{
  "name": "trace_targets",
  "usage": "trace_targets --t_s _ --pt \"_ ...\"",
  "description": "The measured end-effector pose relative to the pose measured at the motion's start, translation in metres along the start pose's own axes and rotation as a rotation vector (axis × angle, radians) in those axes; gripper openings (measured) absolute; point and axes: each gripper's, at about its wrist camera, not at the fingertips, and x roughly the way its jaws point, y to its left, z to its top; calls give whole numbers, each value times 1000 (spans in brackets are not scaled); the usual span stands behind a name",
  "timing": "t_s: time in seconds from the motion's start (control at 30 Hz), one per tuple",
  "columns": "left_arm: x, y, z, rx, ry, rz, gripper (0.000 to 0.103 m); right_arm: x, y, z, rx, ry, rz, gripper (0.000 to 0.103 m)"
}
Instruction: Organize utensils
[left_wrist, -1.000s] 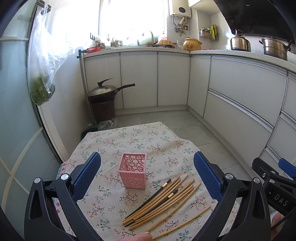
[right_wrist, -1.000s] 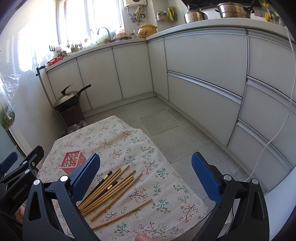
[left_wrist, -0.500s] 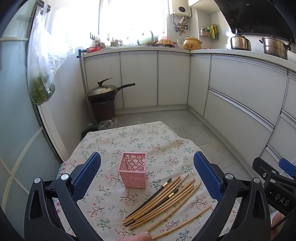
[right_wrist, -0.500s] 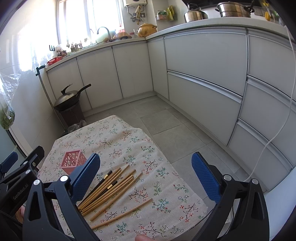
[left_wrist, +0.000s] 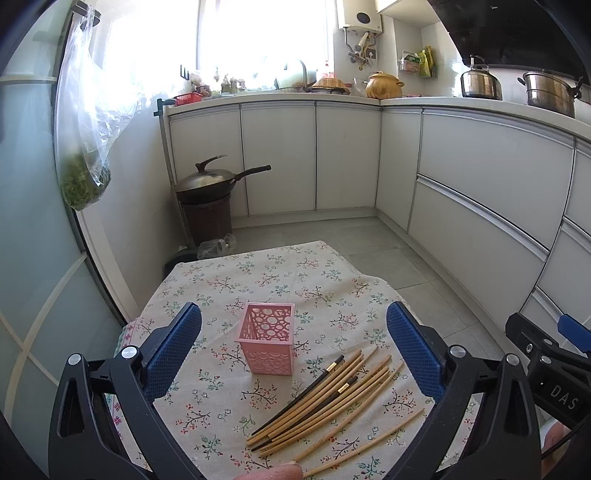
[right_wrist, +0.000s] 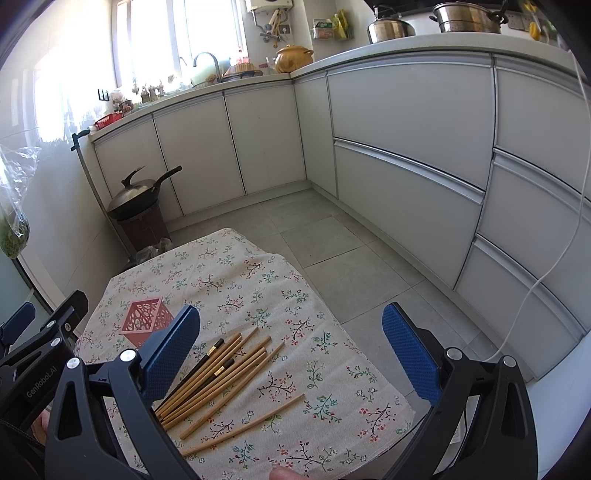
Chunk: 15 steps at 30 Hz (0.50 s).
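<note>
A pink perforated holder (left_wrist: 267, 338) stands upright on a small table with a floral cloth (left_wrist: 266, 273); the right wrist view shows the holder (right_wrist: 146, 321) at the left. Several bamboo and black chopsticks (left_wrist: 328, 395) lie loose in a fan to its right, and one single stick (right_wrist: 245, 424) lies apart nearer me. My left gripper (left_wrist: 293, 350) hovers open above the holder and chopsticks, holding nothing. My right gripper (right_wrist: 291, 350) is open too, over the table's right half, with the chopsticks (right_wrist: 218, 373) by its left finger.
White kitchen cabinets (left_wrist: 347, 158) run along the back and right. A covered wok on a brown stand (left_wrist: 208, 184) is on the floor behind the table. A plastic bag of greens (left_wrist: 85, 147) hangs at the left. Grey tiled floor (right_wrist: 332, 240) lies to the table's right.
</note>
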Motion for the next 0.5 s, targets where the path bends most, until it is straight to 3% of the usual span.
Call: trace_targets --t_s 0.37,0.5 --pt "4 -2 0 3 16 6 96 1 -1 -1 7 5 -4 96" --pt "14 0 -1 5 69 -6 96 4 -18 2 97 27 -14 96"
